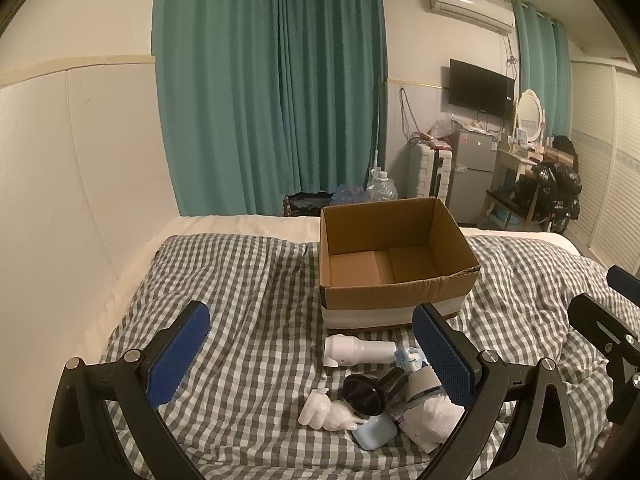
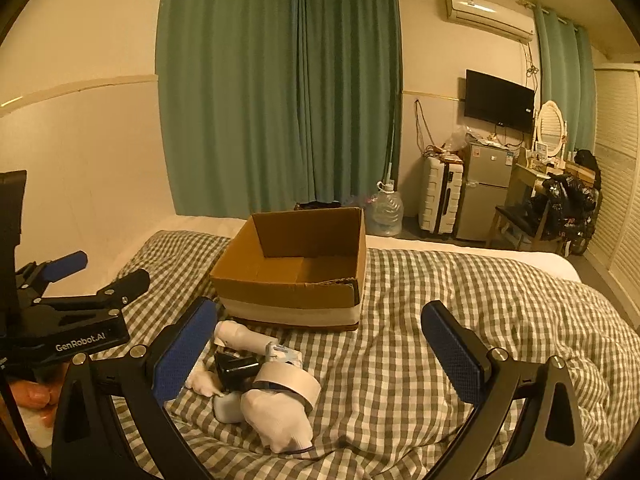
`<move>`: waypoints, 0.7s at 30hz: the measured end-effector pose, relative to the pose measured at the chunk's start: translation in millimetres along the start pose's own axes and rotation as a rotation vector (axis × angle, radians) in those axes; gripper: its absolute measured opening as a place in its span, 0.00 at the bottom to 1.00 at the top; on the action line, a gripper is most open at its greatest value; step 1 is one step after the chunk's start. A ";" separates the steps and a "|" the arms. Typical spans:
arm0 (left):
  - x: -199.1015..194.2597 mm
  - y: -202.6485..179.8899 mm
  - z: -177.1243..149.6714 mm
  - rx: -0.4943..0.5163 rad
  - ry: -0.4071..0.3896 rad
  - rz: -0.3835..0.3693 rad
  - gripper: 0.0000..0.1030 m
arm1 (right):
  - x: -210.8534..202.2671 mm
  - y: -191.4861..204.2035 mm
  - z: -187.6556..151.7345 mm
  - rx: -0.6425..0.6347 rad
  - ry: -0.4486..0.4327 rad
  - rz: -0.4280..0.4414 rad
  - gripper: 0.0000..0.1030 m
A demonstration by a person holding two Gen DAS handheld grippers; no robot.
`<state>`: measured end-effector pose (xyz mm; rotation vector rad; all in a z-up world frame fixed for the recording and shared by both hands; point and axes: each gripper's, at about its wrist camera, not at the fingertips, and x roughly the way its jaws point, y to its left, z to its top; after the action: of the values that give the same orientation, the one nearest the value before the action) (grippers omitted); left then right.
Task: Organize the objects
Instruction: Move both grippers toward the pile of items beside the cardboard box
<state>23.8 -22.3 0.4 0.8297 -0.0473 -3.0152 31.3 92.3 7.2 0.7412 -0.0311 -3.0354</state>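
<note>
An open, empty cardboard box [image 1: 396,276] stands on the checked bed cover; it also shows in the right wrist view [image 2: 292,280]. In front of it lies a small pile: a white handheld device [image 1: 356,350], a black funnel-shaped object [image 1: 366,398], a white figurine [image 1: 326,414], a light blue container [image 1: 376,432], a roll of tape [image 2: 290,382] and a white sock bundle [image 2: 280,420]. My left gripper [image 1: 314,356] is open above the pile. My right gripper [image 2: 320,352] is open, with the pile at its lower left.
The bed's checked cover [image 2: 460,292] spreads to the right of the box. A wall runs along the bed's left side. Beyond the bed are green curtains [image 1: 272,92], a water jug [image 2: 386,210], a suitcase, a small fridge [image 2: 484,196] and a cluttered desk.
</note>
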 end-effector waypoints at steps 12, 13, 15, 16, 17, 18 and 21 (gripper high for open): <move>4.8 3.3 -2.9 0.005 0.004 -0.006 1.00 | 0.5 5.7 -1.9 -0.030 -0.015 0.005 1.00; 5.6 3.3 -4.0 0.007 0.005 -0.003 1.00 | 1.6 5.6 -2.4 -0.032 -0.013 0.005 1.00; 9.3 4.6 -6.2 0.007 0.008 0.004 1.00 | 6.3 4.7 -5.4 -0.032 -0.005 0.007 1.00; 11.8 5.6 -7.6 0.007 0.014 0.005 1.00 | 8.8 3.8 -7.1 -0.031 0.004 0.009 1.00; 14.7 6.1 -9.1 0.008 0.022 0.005 1.00 | 11.9 3.2 -8.9 -0.032 0.013 0.013 1.00; 17.9 6.8 -10.5 0.011 0.029 0.007 1.00 | 15.5 2.4 -10.8 -0.030 0.021 0.020 1.00; 29.0 7.5 -16.6 0.025 0.054 0.019 1.00 | 24.2 1.1 -15.8 -0.030 0.040 0.038 1.00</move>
<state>7.4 -30.9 -28.4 0.9073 -0.0916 -2.9787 17.1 90.5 -17.9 0.7899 0.0008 -2.9771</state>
